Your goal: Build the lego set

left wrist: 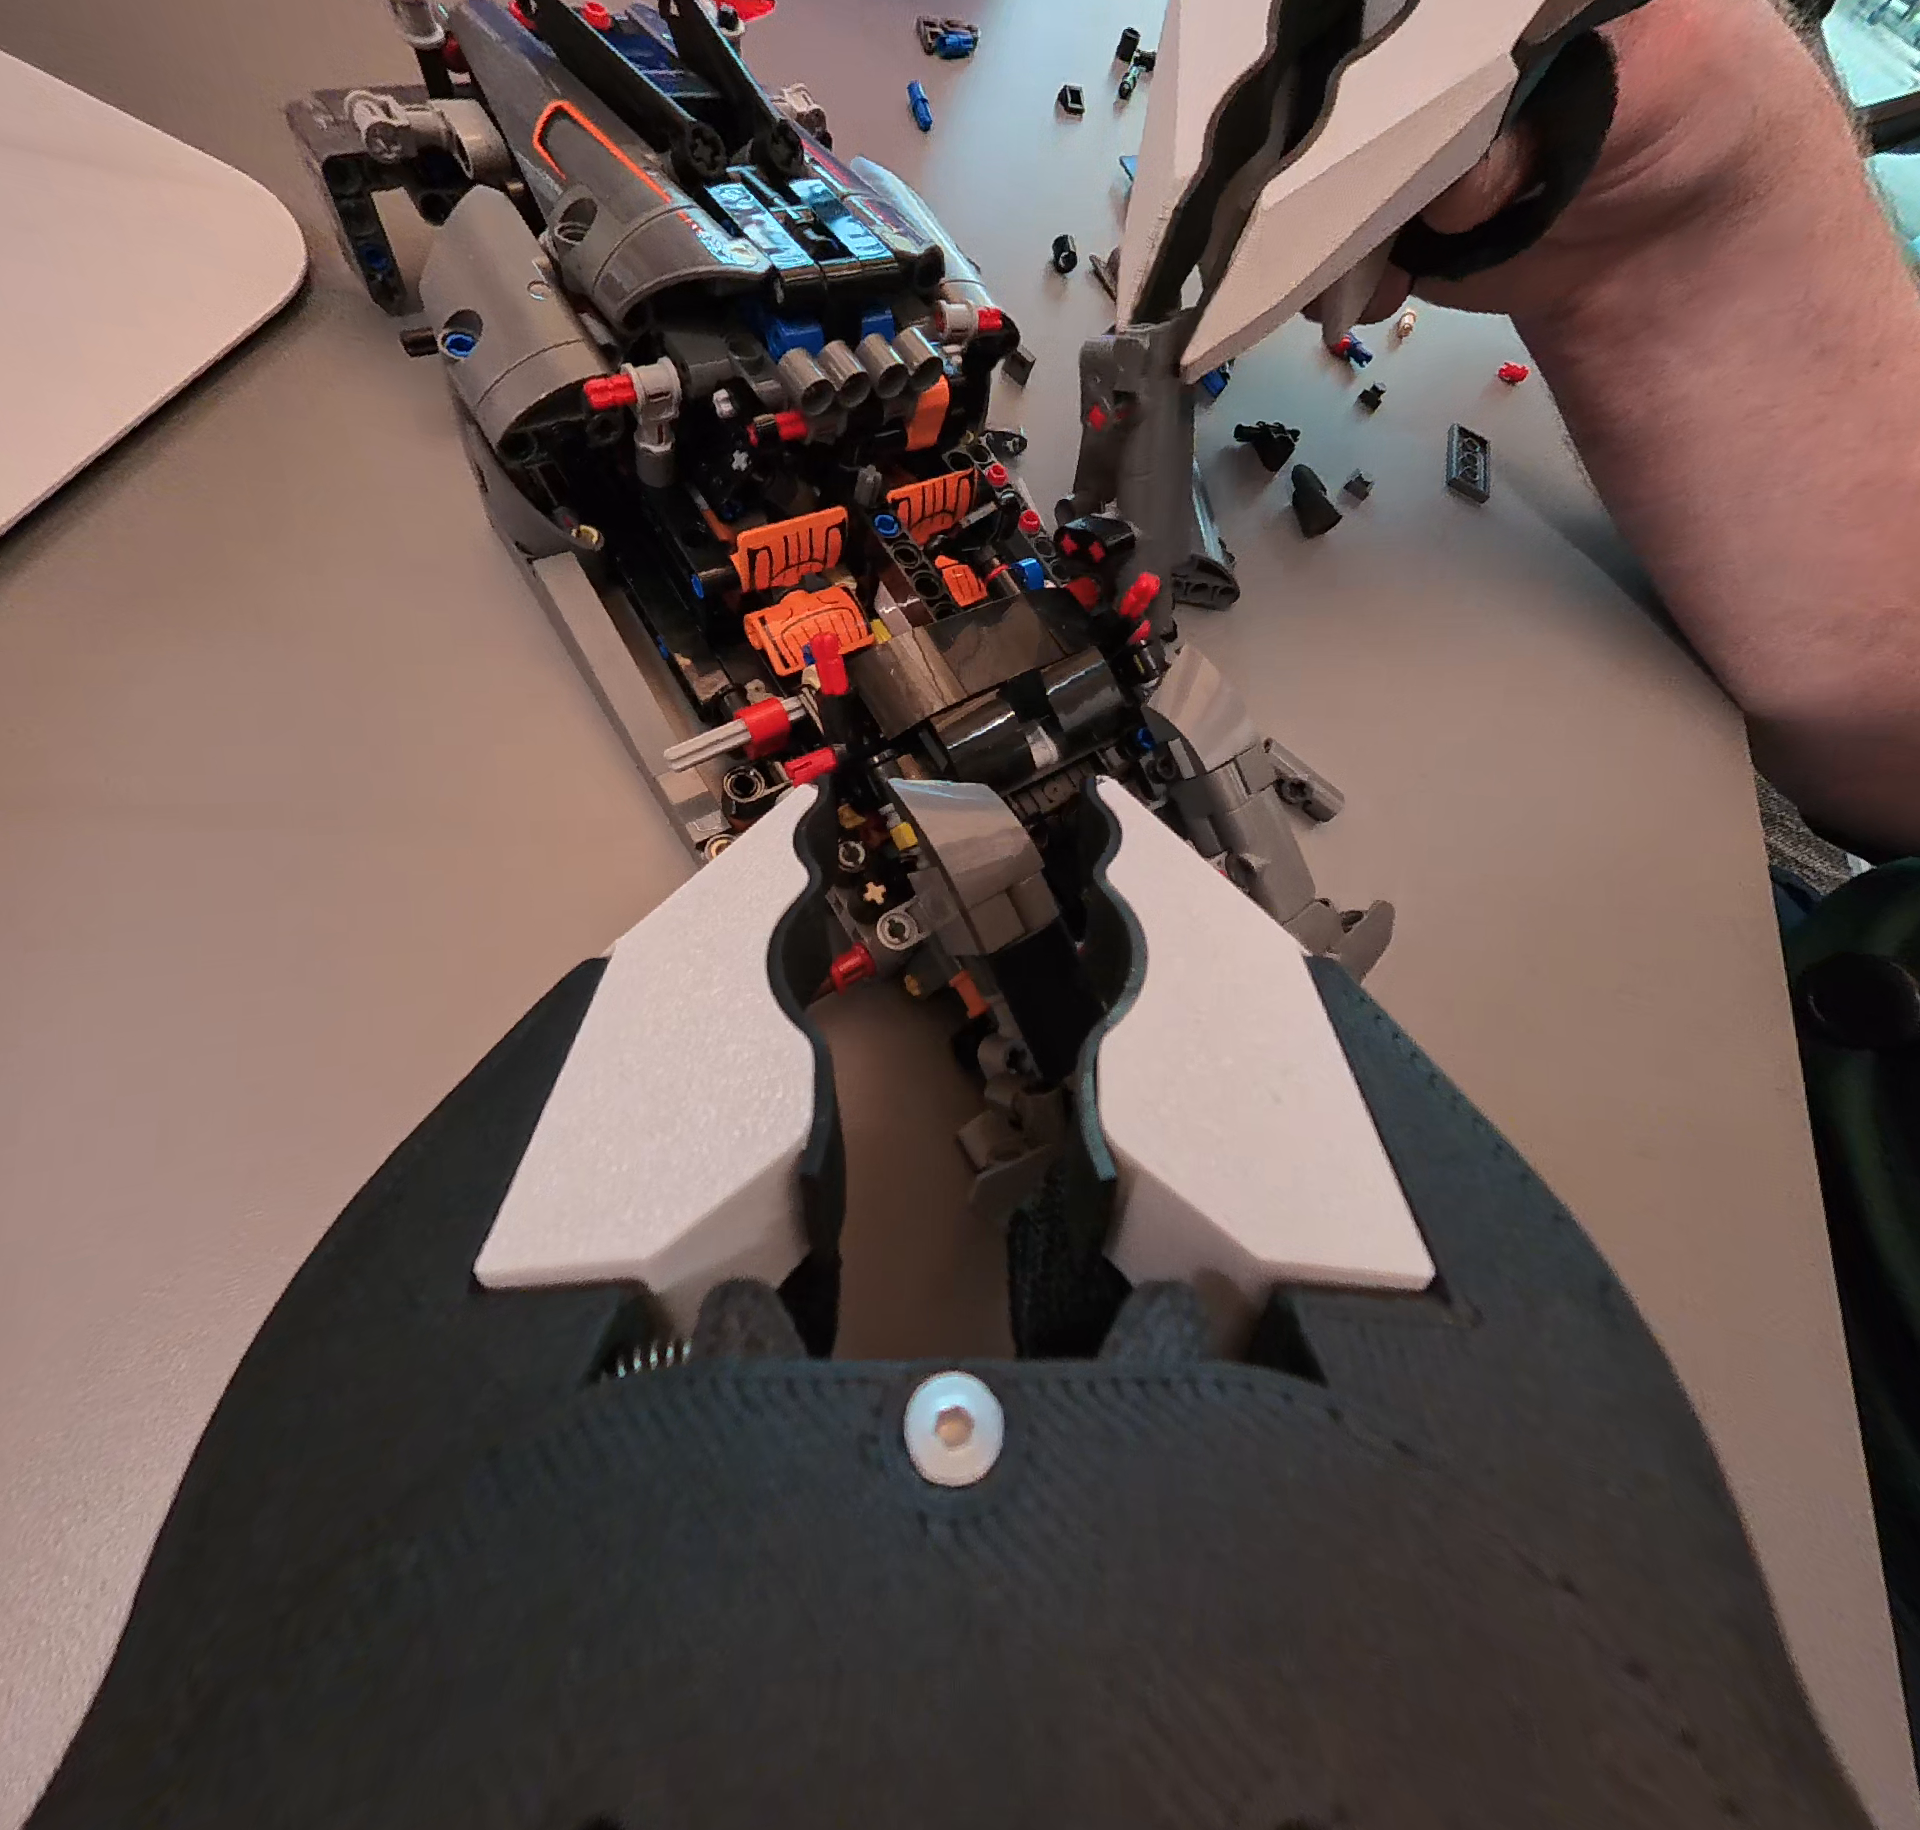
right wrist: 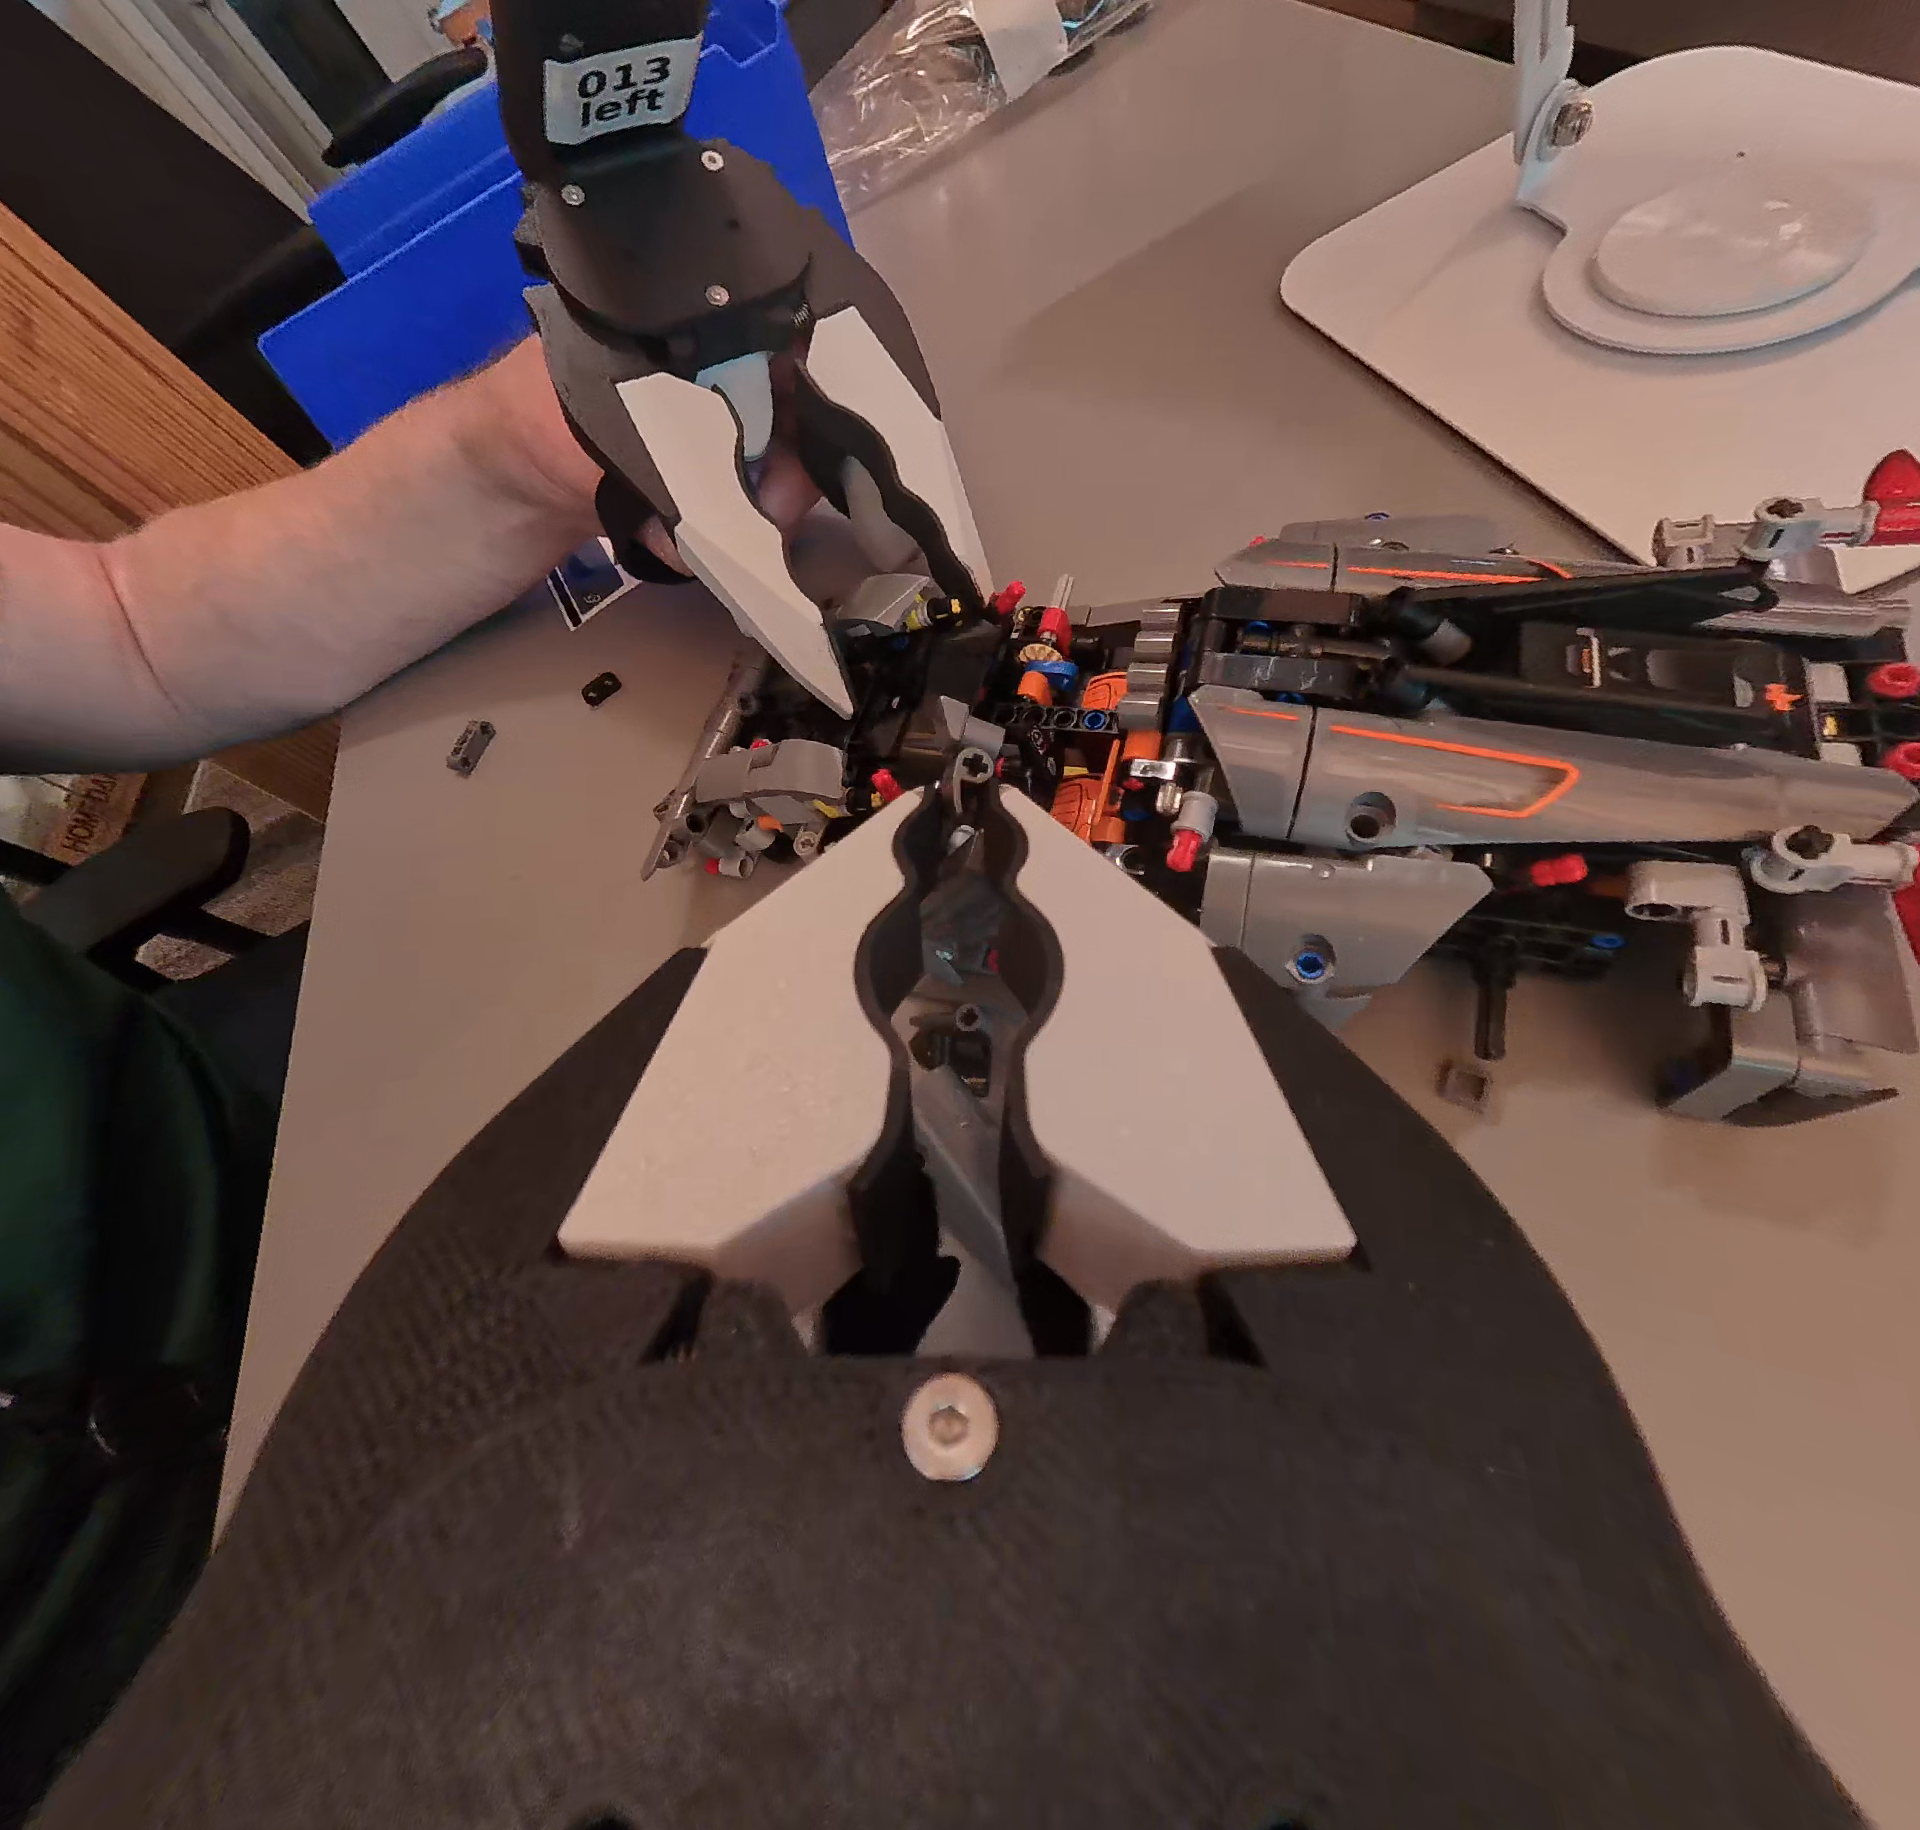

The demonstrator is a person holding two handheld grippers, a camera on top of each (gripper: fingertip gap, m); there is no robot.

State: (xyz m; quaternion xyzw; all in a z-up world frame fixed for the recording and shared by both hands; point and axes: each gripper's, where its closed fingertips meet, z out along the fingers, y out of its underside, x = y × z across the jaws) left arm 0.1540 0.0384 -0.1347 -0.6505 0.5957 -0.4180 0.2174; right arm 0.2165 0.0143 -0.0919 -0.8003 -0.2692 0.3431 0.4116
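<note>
Left wrist view: the left gripper point(left wrist: 956, 814) is spread around the near end of the lego car point(left wrist: 769, 409), one finger either side of its grey nose panels. The car lies lengthwise mid-tabletop point(left wrist: 260, 845), tail toward the far edge. The right gripper point(left wrist: 1164, 336) pinches a grey panel piece point(left wrist: 1132, 440) at the car's right flank. Loose pieces point(left wrist: 1309, 471) are scattered toward the right edge. A white stand base point(left wrist: 114, 263) sits at the left edge.

Right wrist view: the right gripper point(right wrist: 961, 793) is pressed onto the grey panel piece point(right wrist: 961, 907), touching the car point(right wrist: 1403, 741). The left gripper point(right wrist: 914, 658) straddles the car's nose. A blue bin point(right wrist: 436, 263) stands at the far-left corner.
</note>
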